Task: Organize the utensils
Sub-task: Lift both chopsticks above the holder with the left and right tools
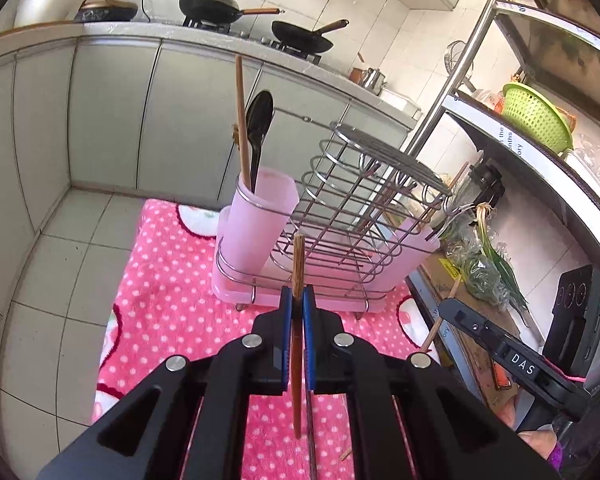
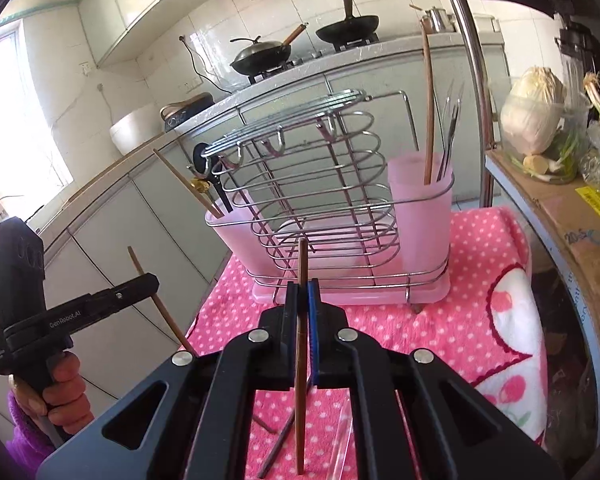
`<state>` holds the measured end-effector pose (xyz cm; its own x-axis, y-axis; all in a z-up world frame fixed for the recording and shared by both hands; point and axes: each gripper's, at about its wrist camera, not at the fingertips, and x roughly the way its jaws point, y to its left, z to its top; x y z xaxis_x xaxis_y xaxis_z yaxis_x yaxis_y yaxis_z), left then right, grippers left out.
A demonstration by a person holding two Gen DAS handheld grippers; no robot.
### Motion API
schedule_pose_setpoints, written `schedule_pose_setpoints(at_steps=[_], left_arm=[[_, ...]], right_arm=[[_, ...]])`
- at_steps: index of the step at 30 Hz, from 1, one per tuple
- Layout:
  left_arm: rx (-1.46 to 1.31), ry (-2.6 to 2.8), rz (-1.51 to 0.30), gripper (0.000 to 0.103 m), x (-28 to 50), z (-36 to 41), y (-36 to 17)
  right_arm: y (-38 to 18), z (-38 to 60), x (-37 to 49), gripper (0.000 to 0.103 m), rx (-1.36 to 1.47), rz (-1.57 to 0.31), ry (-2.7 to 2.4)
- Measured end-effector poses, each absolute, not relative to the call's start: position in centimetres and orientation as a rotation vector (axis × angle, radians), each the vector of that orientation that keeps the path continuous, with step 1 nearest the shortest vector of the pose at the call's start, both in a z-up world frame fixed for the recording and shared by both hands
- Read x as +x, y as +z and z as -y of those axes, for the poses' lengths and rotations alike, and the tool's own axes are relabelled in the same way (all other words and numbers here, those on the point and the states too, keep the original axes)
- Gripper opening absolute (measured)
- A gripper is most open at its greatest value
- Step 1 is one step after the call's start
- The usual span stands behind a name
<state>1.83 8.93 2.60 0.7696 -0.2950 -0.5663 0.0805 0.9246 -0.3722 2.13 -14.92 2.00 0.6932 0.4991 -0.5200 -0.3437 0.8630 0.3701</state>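
Observation:
A wire utensil rack (image 1: 352,208) with pink plastic cups stands on a pink dotted cloth (image 1: 172,280). One cup (image 1: 260,216) holds a wooden chopstick and a black spoon (image 1: 259,120). My left gripper (image 1: 297,300) is shut on a wooden chopstick (image 1: 298,264) held upright in front of the rack. In the right wrist view my right gripper (image 2: 303,292) is shut on another wooden chopstick (image 2: 302,264), facing the rack (image 2: 320,184). The right cup (image 2: 420,200) holds a chopstick and metal utensils. The left gripper also shows in the right wrist view (image 2: 148,280).
Loose utensils lie on the cloth under my right gripper (image 2: 276,440). Kitchen cabinets (image 1: 100,120) with woks (image 1: 212,4) on the stove stand behind. A metal shelf (image 1: 540,152) with a green basket and vegetables stands to the right.

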Motion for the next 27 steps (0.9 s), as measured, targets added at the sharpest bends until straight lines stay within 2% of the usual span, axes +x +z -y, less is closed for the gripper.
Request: schedule_pose_setpoints(at_steps=[15, 27], left_arm=[[-0.241, -0.159, -0.608, 0.005, 0.7, -8.1, 4.4], [-0.190, -0.154, -0.627, 0.005, 1.1, -6.7, 3.6]], right_arm=[[3.3, 15.5, 1.1, 0.005, 0.221, -0.589, 0.464], [2.9, 15.0, 1.1, 0.005, 0.188, -0.585, 0.464]])
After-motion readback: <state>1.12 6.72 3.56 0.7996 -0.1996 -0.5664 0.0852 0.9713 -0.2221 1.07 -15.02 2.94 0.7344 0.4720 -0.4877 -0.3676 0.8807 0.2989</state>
